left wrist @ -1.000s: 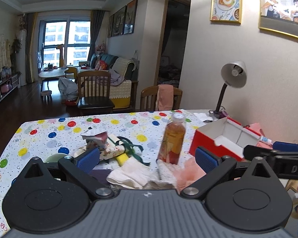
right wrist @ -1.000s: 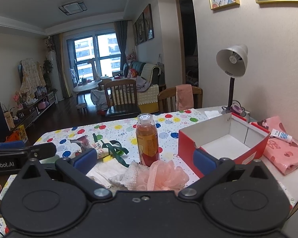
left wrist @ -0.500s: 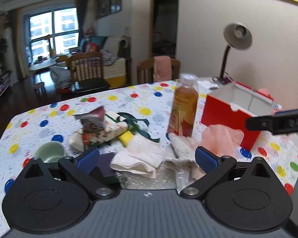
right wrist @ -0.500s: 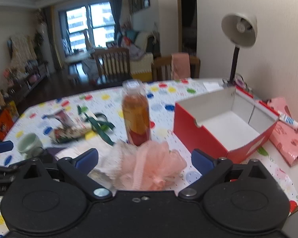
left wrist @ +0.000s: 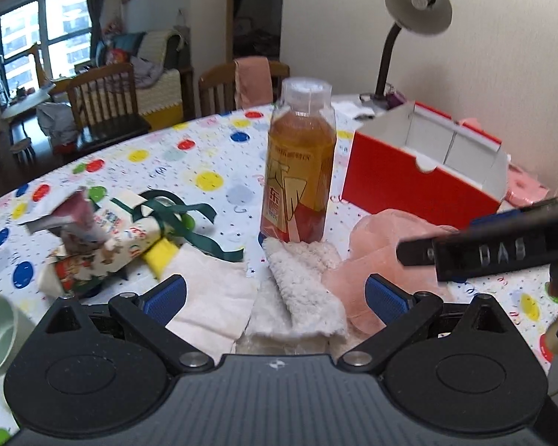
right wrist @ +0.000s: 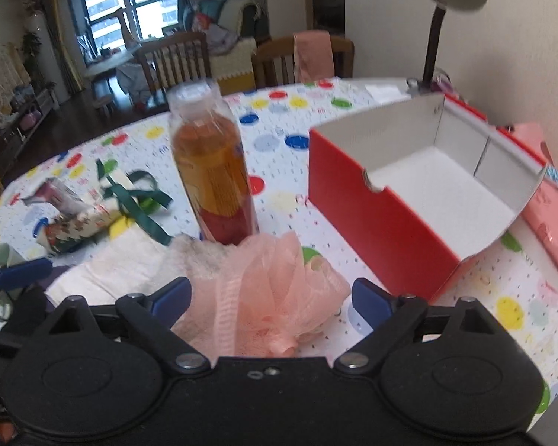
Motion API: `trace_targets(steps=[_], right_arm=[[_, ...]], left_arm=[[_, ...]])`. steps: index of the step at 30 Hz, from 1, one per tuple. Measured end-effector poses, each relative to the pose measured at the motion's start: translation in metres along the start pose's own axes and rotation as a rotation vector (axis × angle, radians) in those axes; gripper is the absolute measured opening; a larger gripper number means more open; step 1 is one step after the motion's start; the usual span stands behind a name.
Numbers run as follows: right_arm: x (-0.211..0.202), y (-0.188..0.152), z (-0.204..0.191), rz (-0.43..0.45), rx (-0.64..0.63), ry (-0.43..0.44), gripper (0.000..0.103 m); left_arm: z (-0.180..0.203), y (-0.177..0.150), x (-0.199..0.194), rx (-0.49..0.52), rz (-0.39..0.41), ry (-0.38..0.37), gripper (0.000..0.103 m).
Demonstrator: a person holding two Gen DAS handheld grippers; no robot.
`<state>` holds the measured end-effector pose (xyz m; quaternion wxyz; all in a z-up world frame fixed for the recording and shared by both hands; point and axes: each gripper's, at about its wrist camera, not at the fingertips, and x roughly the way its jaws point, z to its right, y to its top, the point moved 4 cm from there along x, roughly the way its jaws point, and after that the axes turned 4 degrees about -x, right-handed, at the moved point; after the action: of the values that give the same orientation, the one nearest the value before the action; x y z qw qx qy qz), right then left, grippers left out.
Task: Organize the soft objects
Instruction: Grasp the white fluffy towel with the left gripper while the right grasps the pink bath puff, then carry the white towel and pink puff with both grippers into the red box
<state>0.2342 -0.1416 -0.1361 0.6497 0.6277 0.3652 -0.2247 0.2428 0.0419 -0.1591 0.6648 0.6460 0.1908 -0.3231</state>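
Pink mesh bath puff (right wrist: 268,297): lies on the polka-dot surface (right wrist: 502,297), near edge, just in front of the tea bottle (right wrist: 212,171) and left of the open red box (right wrist: 420,186), which looks to be the destination.

Right tongs (right wrist: 269,293): jaws wide, having just narrowed a little; the puff sits between the blue pads, no firm squeeze visible.

Left tongs (left wrist: 275,295): jaws wide, empty, over the fleecy white cloth (left wrist: 301,290) and the folded cream cloth (left wrist: 208,297) to its left.

Risks, judged:
- bottle stands upright, touching or nearly touching both puff and fleecy cloth; a sideways drag on either could topple it;
- mesh compresses readily, so a shallow pinch may slip or catch only an outer fold;
- the two tongs work close together and could knock each other.
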Motion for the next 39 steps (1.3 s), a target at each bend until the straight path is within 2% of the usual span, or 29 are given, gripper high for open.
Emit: trace_targets(steps=[1,7,14,16,20,21,22,26,28,32,34,39], right_arm=[[0.006,-0.002,0.0,-0.018,-0.007,0.003,0.087],[0.023,-0.01,0.012,-0.058,0.02,0.01,0.086],[0.04,-0.012,0.018,-0.096,0.062,0.034,0.083],[0.044,-0.013,0.017,-0.099,0.065,0.036,0.082],[0.05,-0.015,0.014,-0.11,0.084,0.045,0.076],[0.051,-0.015,0.014,-0.111,0.093,0.046,0.073],[0.051,-0.016,0.015,-0.111,0.102,0.047,0.069],[0.05,-0.016,0.015,-0.103,0.126,0.055,0.055],[0.047,-0.015,0.016,-0.094,0.137,0.06,0.045],[0.041,-0.012,0.016,-0.076,0.148,0.068,0.027],[0.038,-0.011,0.015,-0.07,0.143,0.063,0.015],[0.022,-0.008,0.014,-0.039,0.135,0.046,0.007]], left_arm=[[-0.001,0.001,0.006,0.005,-0.014,-0.005,0.103],[0.007,0.001,0.031,0.115,-0.035,-0.004,0.102],[0.012,-0.006,0.051,0.14,-0.086,-0.025,0.101],[0.013,-0.009,0.054,0.148,-0.099,-0.032,0.091],[0.01,-0.014,0.059,0.123,-0.122,-0.038,0.08],[0.009,-0.014,0.06,0.114,-0.129,-0.044,0.071],[0.007,-0.015,0.061,0.106,-0.135,-0.051,0.063],[0.003,-0.015,0.06,0.082,-0.138,-0.059,0.051],[0.001,-0.015,0.059,0.07,-0.142,-0.065,0.039],[-0.001,-0.014,0.057,0.059,-0.146,-0.071,0.03],[-0.001,-0.015,0.056,0.068,-0.148,-0.077,0.02],[-0.004,-0.012,0.047,0.053,-0.135,-0.096,0.015]])
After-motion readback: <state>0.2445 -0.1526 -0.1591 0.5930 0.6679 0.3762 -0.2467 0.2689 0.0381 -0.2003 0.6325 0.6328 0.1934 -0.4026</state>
